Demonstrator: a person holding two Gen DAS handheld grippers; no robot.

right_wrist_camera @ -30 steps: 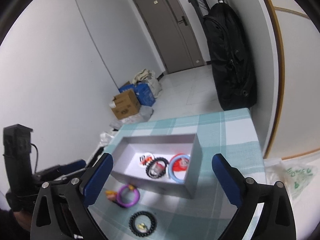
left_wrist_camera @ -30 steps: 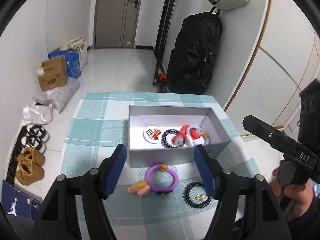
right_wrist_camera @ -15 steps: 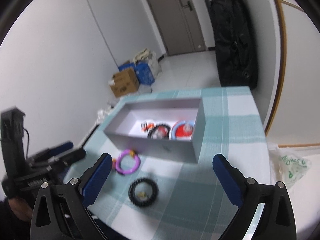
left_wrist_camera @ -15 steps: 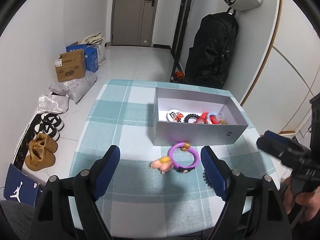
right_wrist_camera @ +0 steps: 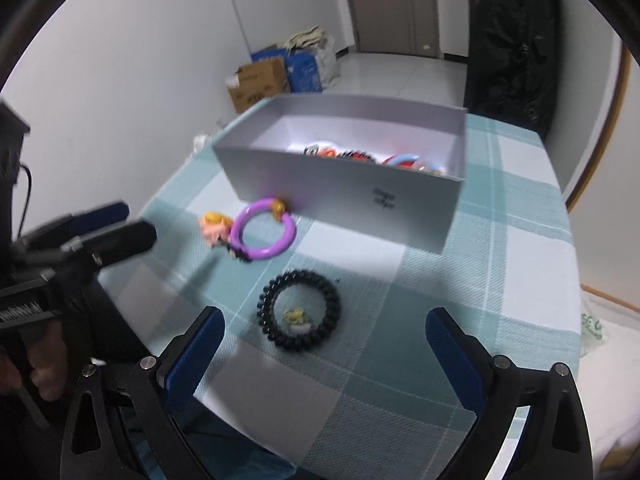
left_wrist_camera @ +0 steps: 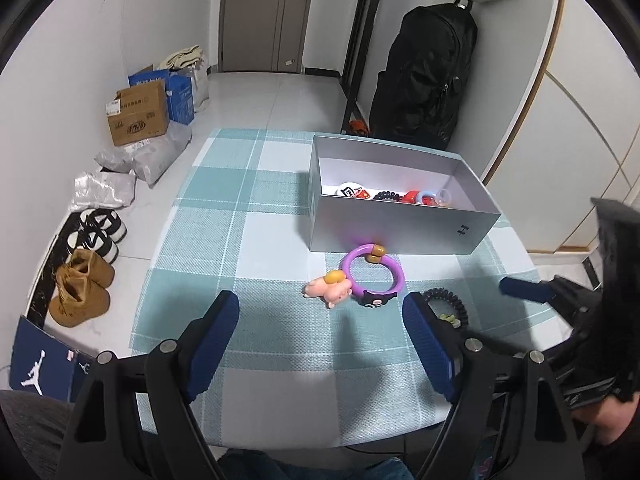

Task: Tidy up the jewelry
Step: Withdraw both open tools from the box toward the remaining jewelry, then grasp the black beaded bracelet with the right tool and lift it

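From the left wrist, a white-walled room with a pale tiled floor runs back to a grey door (left_wrist_camera: 262, 16). Cardboard boxes (left_wrist_camera: 138, 118), plastic bags and shoes (left_wrist_camera: 86, 272) line the left wall, and a black bag (left_wrist_camera: 426, 76) hangs at the right. In front is a table under a teal checked cloth (left_wrist_camera: 240, 208). The left claw (left_wrist_camera: 322, 346) is above the near edge, its blue fingers wide apart with nothing between them. Ahead of it and a little right lies a purple ring (left_wrist_camera: 374, 270) with a pink figure (left_wrist_camera: 330, 290) at its left, the ring touching the front wall of a grey box (left_wrist_camera: 394, 228). The box's near wall hides most of the trinkets inside. A black coil hair tie (left_wrist_camera: 446, 304) is partly covered by the claw's right finger. The right claw enters from the right edge, mostly cut off.

From the right wrist the picture is blurred. The same cloth (right_wrist_camera: 516, 256) and box (right_wrist_camera: 340, 184) fill the middle, with boxes and the door behind. The right claw (right_wrist_camera: 324, 354) stands open and empty; the hair tie (right_wrist_camera: 300, 310) lies just ahead between its fingers, a small yellowish piece inside it too blurred to make out. The purple ring (right_wrist_camera: 262, 234) sits further ahead to the left. The left claw (right_wrist_camera: 108, 226) and the hand holding it show at the left edge, smeared.
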